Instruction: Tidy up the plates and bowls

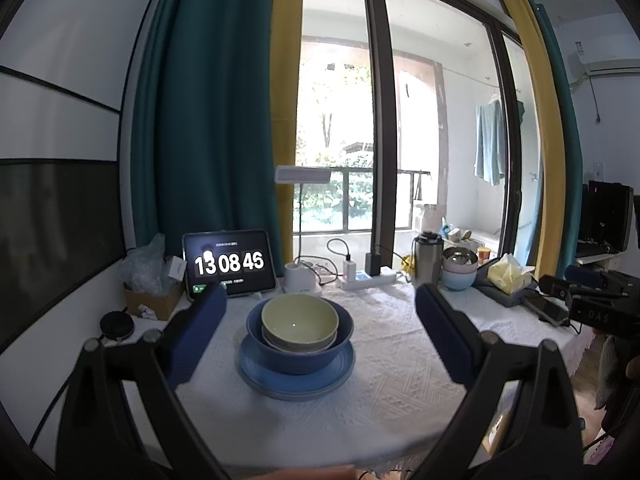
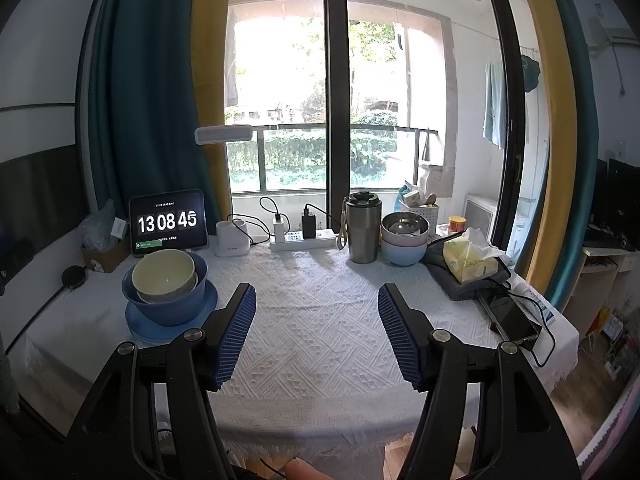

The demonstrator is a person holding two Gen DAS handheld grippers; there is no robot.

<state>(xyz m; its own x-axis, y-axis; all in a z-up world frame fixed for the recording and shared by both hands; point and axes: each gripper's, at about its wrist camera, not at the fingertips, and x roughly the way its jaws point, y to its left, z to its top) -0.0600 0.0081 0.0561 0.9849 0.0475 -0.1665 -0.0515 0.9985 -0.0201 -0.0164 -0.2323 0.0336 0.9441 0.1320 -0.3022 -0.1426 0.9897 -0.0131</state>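
White woven tablecloth (image 2: 320,312) covered the table before the balcony window. Stack sat toward the left side: blue plate (image 1: 296,384) at bottom, blue bowl (image 1: 300,354) on it, pale green bowl (image 1: 300,320) nested inside. My left gripper (image 1: 320,328) stood spread, pads either side of the stack, not touching. My right gripper (image 2: 318,332) stood spread over bare cloth, holding nothing. Second bowl stack (image 2: 404,236) beside steel tumbler (image 2: 363,228) at the back.
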